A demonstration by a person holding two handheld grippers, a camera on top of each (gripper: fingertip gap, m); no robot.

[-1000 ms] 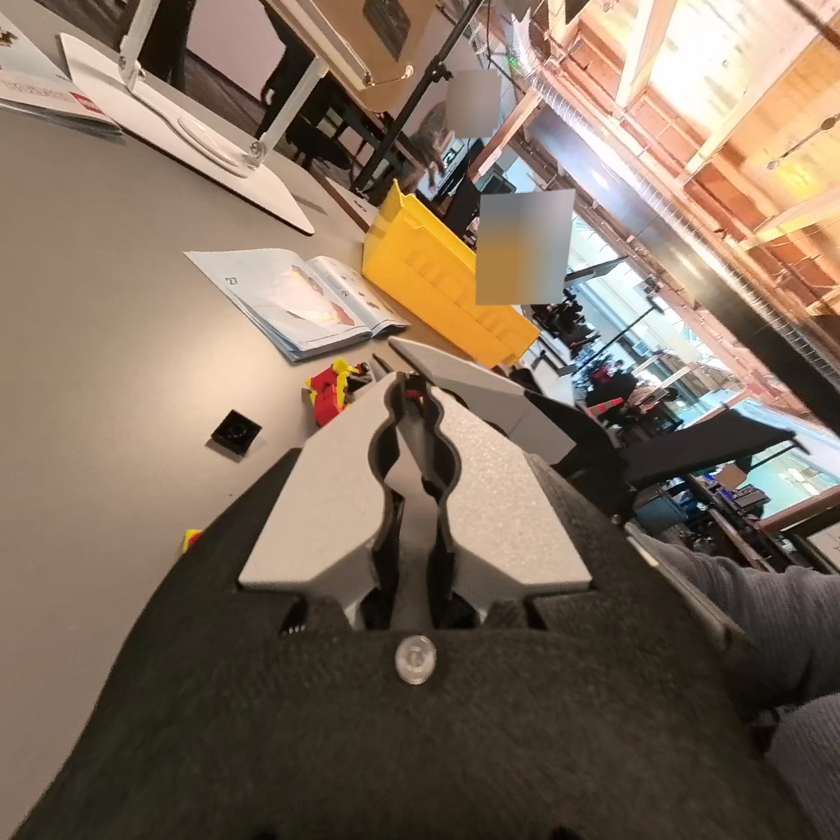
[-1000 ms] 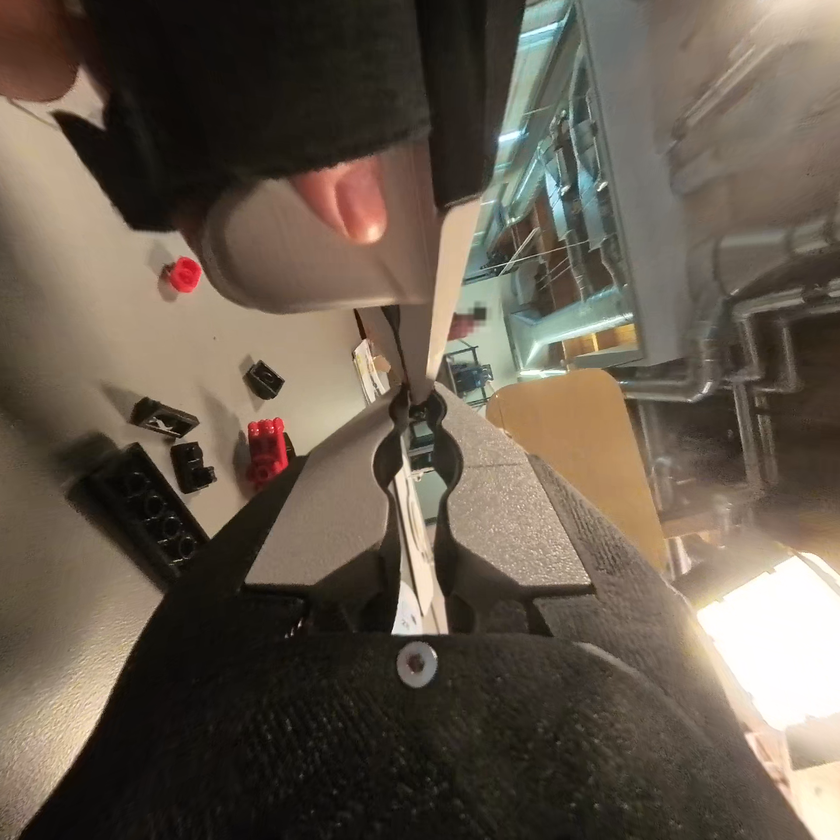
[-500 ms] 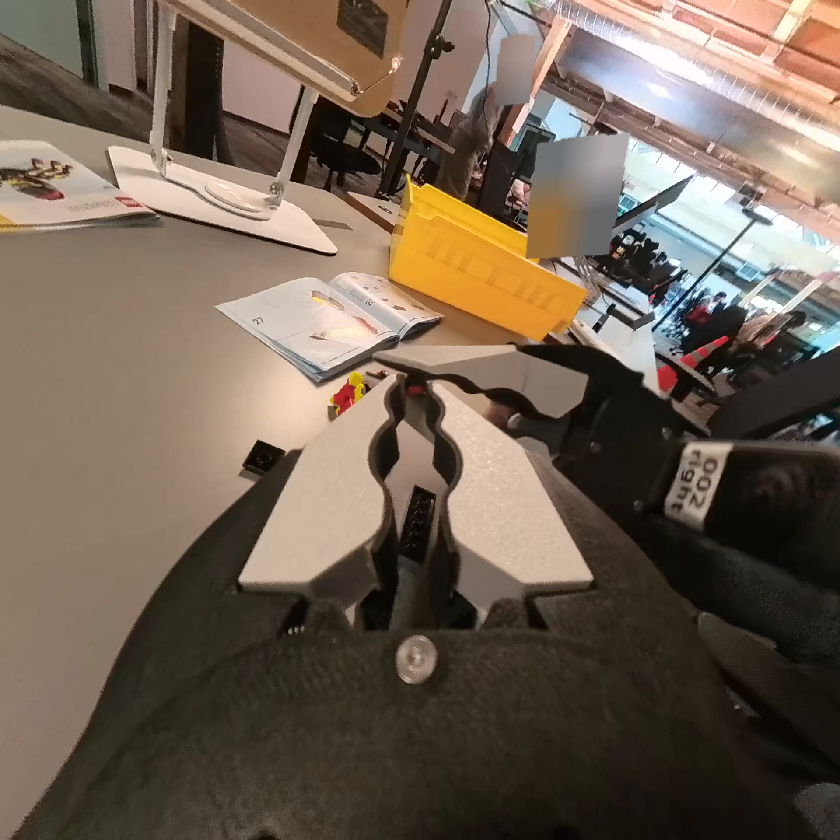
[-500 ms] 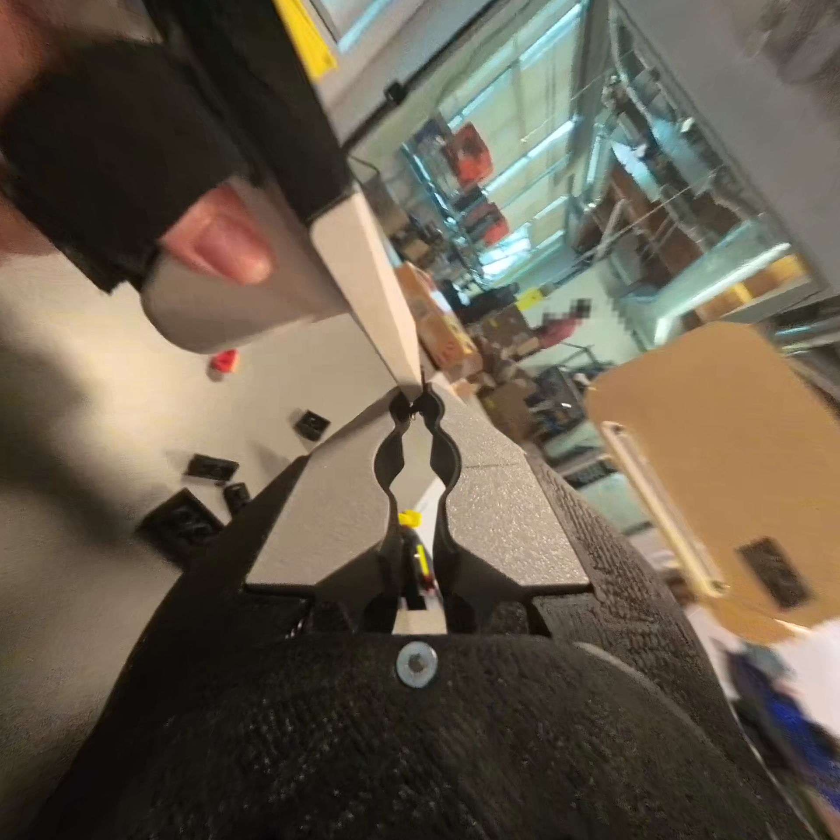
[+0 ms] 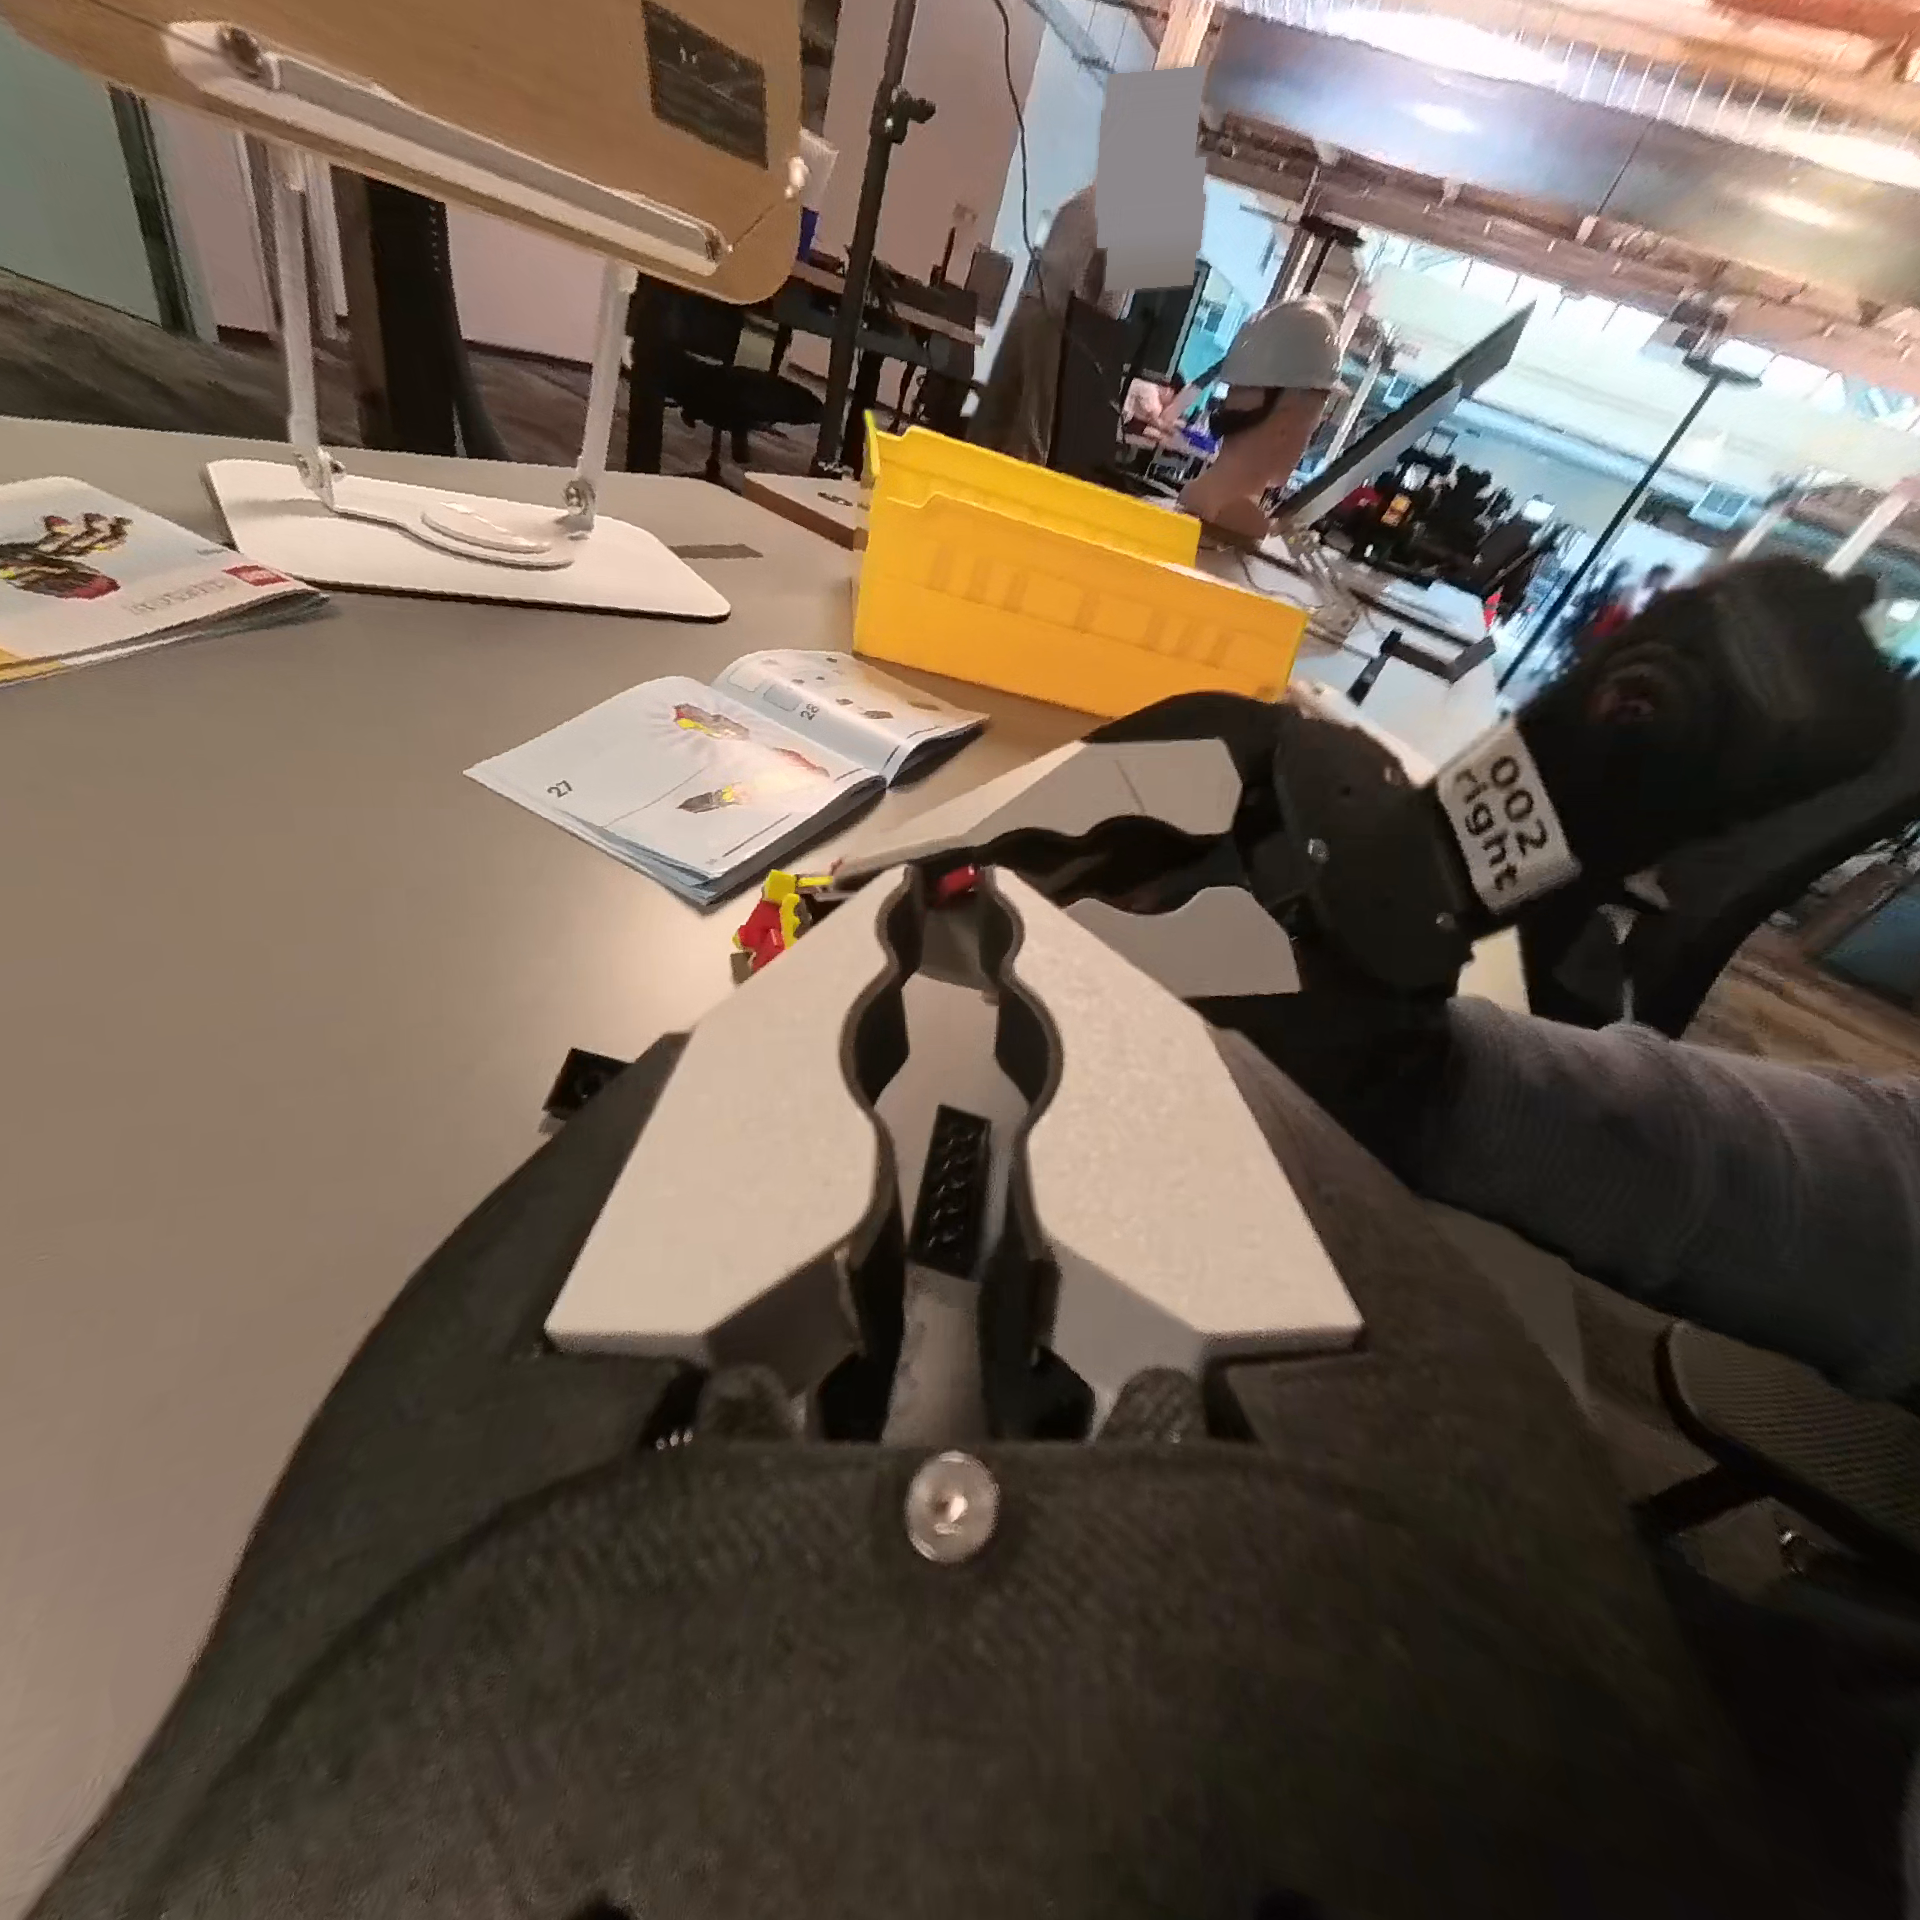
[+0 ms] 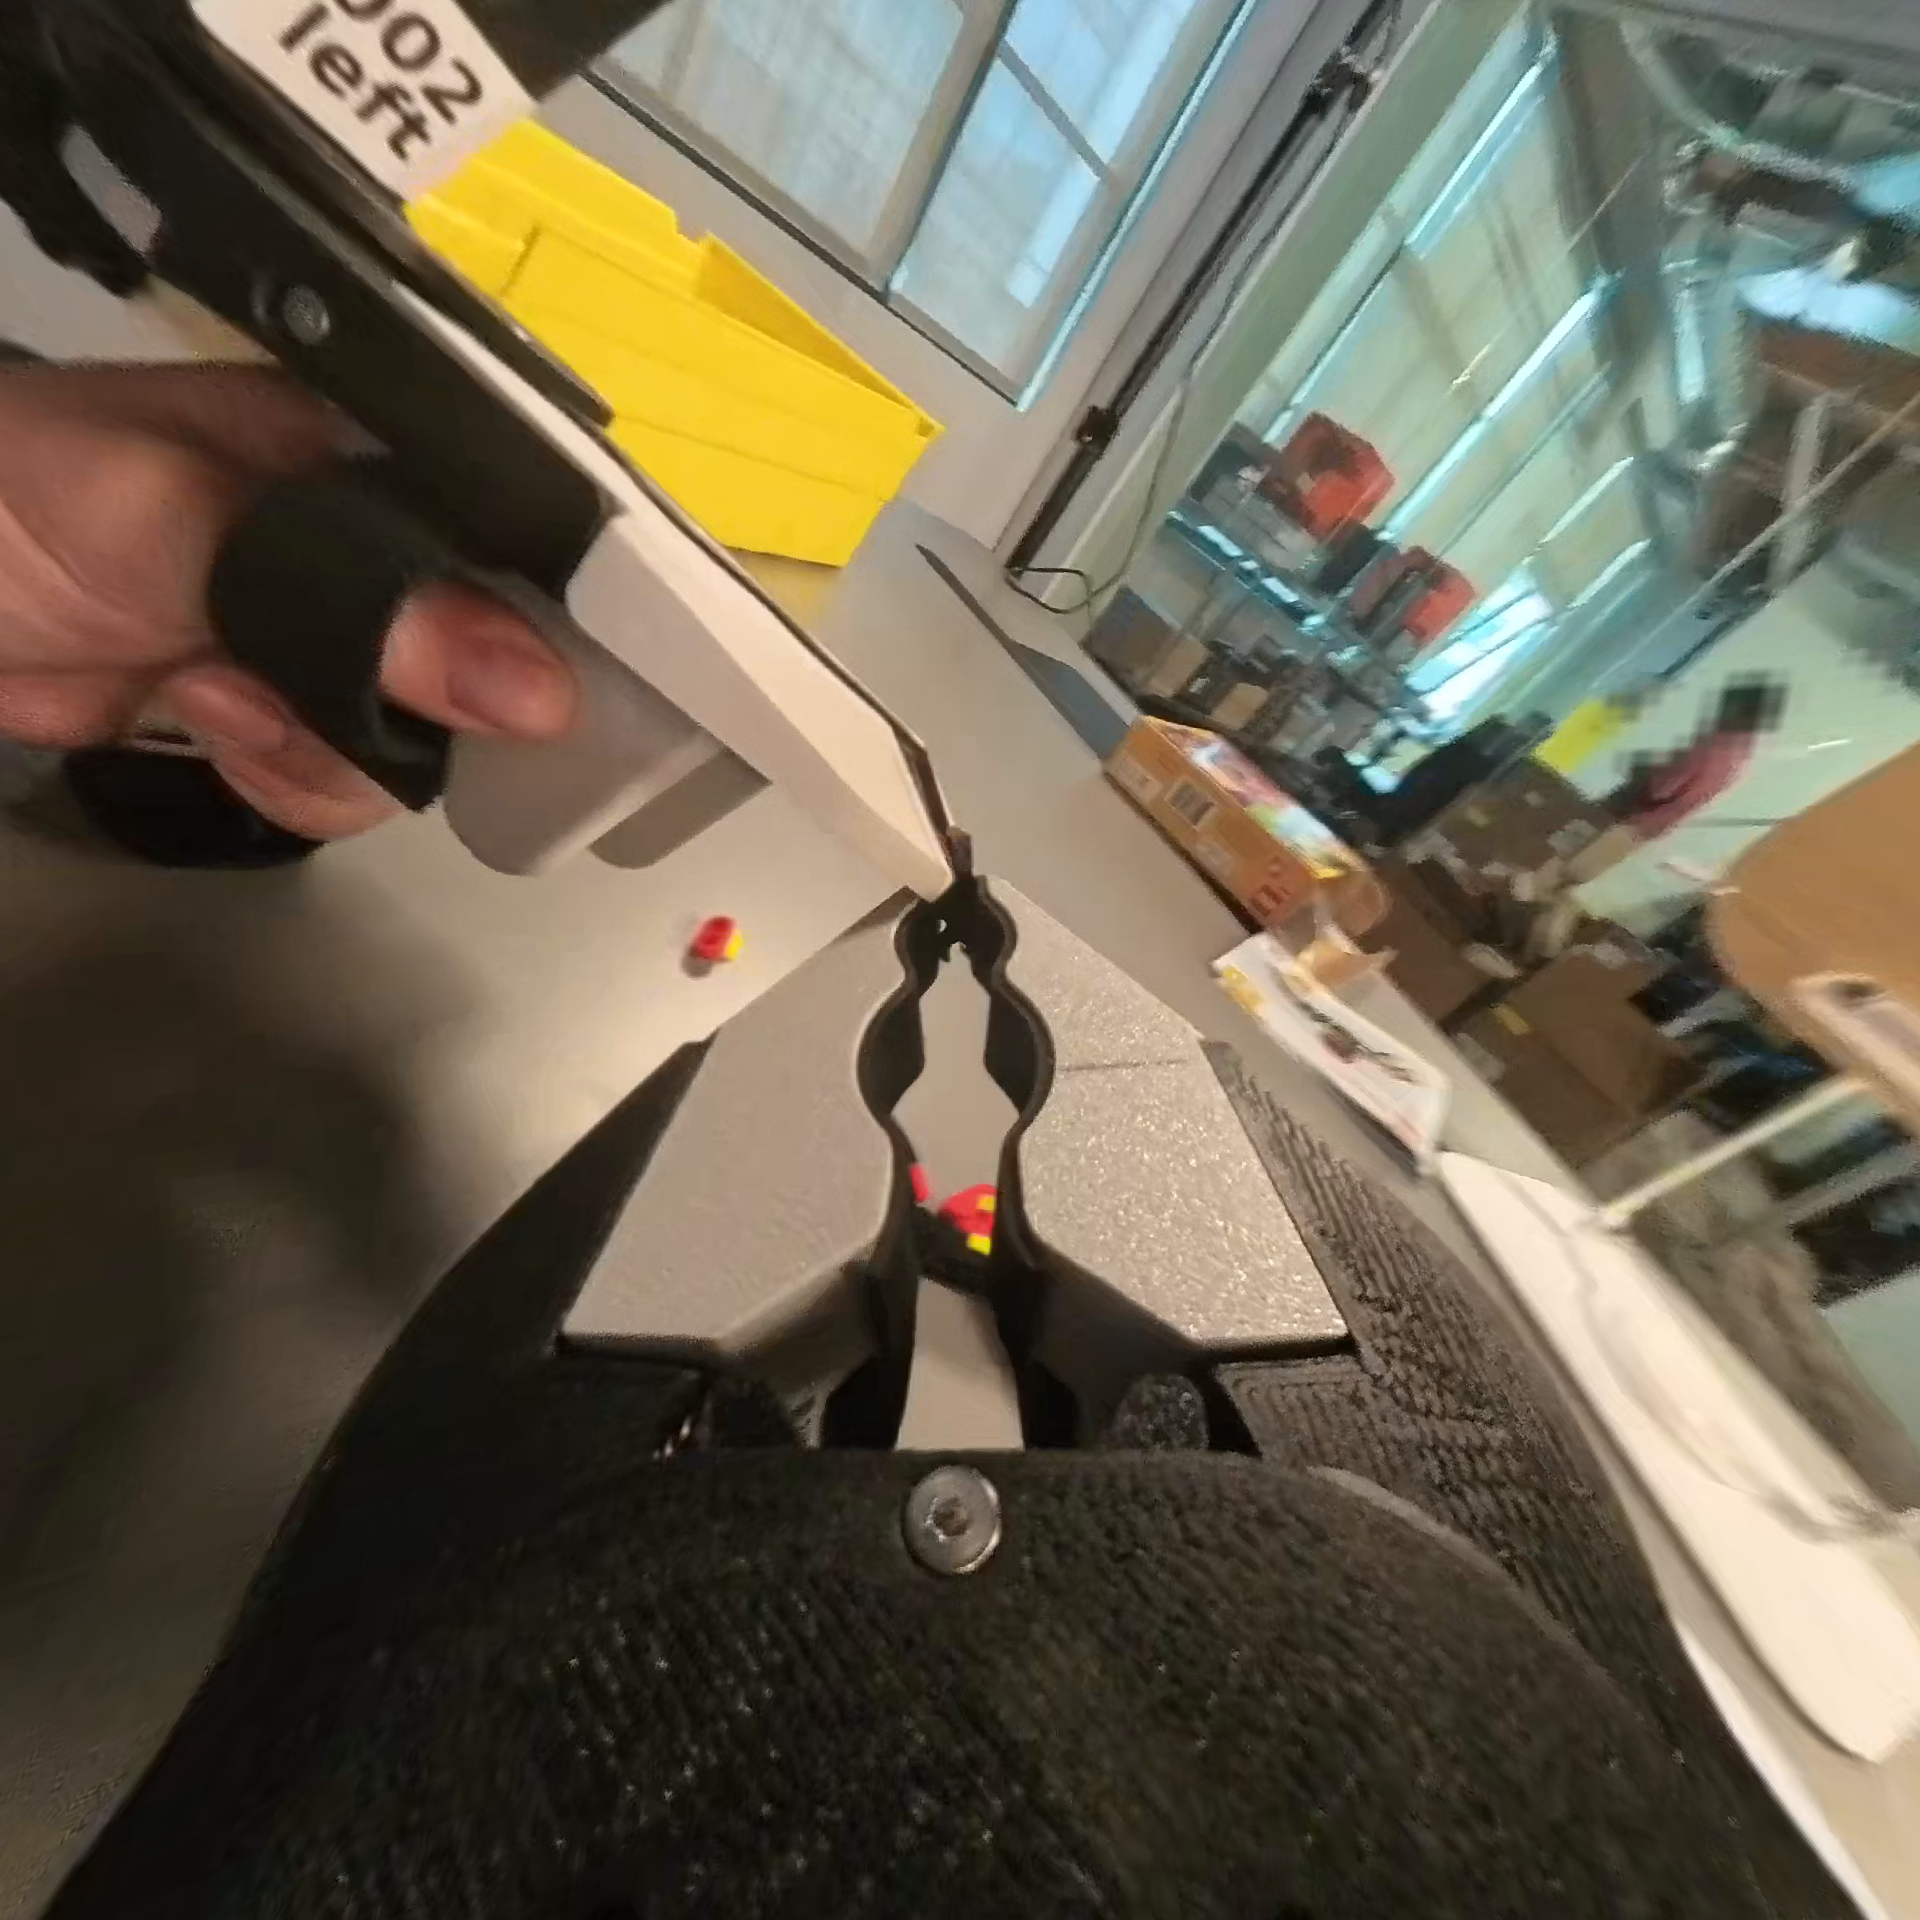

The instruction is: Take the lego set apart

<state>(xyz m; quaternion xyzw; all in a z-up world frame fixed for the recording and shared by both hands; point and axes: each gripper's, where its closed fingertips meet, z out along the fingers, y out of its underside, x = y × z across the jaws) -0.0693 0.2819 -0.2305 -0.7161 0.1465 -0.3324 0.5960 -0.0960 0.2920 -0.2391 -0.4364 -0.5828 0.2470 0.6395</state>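
My left gripper [image 5: 951, 883] is shut on a small red lego piece [image 5: 956, 881] held above the grey table [image 5: 260, 935]. My right gripper [image 6: 956, 914] is shut on a small dark piece [image 6: 951, 923] of the same little assembly. The two grippers meet tip to tip. The right gripper [image 5: 847, 862] comes in from the right in the left wrist view, and the left gripper [image 6: 940, 868] comes in from the upper left in the right wrist view. A red and yellow lego chunk [image 5: 769, 925] lies on the table just below the tips. A long black brick [image 5: 951, 1174] shows through my left fingers' gap.
A small black piece [image 5: 582, 1081] and a loose red and yellow piece [image 6: 715, 940] lie on the table. An open booklet [image 5: 727, 769], a yellow bin [image 5: 1070, 613], a white lamp base [image 5: 457, 540], a second booklet [image 5: 104, 571] and a cardboard box [image 6: 1236, 810] stand farther off. Left tips and right tips are each some 9 centimeters from the long black brick [image 5: 951, 1174].
Both grippers have rolled and swung round while staying tip to tip. The left wrist view has levelled out, and the right wrist view now faces the yellow bin.
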